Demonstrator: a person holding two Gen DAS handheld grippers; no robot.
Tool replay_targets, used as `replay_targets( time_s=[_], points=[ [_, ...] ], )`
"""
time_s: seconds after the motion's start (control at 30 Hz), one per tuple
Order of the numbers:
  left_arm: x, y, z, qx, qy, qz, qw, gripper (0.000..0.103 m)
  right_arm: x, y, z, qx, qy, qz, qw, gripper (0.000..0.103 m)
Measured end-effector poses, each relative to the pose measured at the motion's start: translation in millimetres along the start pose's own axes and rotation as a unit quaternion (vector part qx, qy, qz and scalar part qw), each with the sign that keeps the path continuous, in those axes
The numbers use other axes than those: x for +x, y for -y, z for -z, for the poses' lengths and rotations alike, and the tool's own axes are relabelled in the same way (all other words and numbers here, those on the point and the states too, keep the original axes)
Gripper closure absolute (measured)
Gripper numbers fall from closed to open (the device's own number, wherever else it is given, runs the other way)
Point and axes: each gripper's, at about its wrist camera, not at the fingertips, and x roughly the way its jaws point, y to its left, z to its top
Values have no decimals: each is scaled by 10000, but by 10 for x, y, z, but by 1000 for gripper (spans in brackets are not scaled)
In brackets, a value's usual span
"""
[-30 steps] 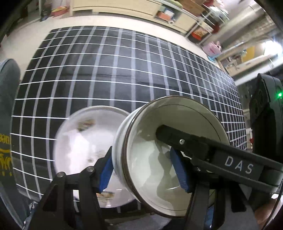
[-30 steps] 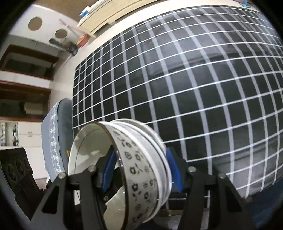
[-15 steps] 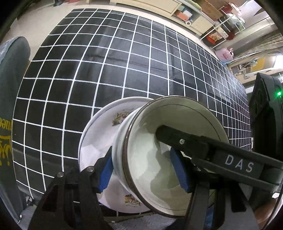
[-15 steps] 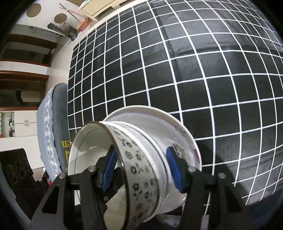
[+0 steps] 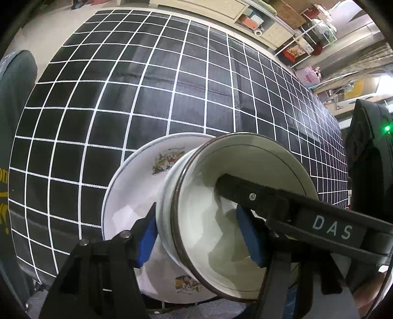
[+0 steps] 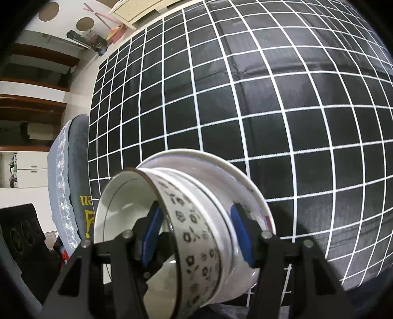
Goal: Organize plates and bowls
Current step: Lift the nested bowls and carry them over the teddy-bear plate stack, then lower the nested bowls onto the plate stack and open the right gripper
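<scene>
Left wrist view: a black cloth with a white grid (image 5: 152, 81) is spread over the table and fills most of the frame. At its near edge a white plate (image 5: 132, 196) with small painted motifs is seen. A white bowl (image 5: 203, 233) with a dark rim line is seen against the plate, its opening turned toward the camera; whether its base touches the plate cannot be told. The bowl wall is clamped by the left gripper (image 5: 196, 238), one blue pad outside, one inside, jaws narrow on the wall. The other gripper's black finger, marked "DAS" (image 5: 331, 228), is reached into the bowl from the right. Shelves with clutter (image 5: 277, 22) are seen beyond the table's far edge.

Right wrist view: the same cloth (image 6: 245, 98) is seen from the other side. The plate (image 6: 248, 181) is seen behind the bowl (image 6: 194, 233), whose outer wall carries a band of small dark flower marks. The opposite wall of the bowl is gripped by the right gripper (image 6: 196, 235), one pad inside, one outside, jaws narrow. A blue-grey cushion with yellow lettering (image 6: 73, 184) is seen left of the table.
</scene>
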Motion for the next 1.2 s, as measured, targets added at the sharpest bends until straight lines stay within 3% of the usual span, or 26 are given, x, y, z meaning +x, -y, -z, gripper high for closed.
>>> replay_targets(
  time_s=[0.27, 0.43, 0.67, 1.03, 1.2],
  points=[
    [15, 7, 44, 49, 89, 35, 9999, 43, -31, 33, 23, -117, -20, -67, 9999, 42],
    [-37, -94, 61, -76, 153, -30, 9998, 44, -167, 10, 49, -462, 196, 4, 9987, 40],
    [-162, -74, 236, 147, 296, -146, 9993, 43, -299, 148, 239, -567, 417, 8, 9975, 40],
    [-363, 107, 369, 481, 796, -589, 9939, 43, -512, -14, 335, -1156, 975, 406, 9877, 40],
    [-586, 238, 441, 668, 1127, -877, 9875, 43, -703, -139, 419, -1456, 1305, 490, 9795, 40]
  ],
)
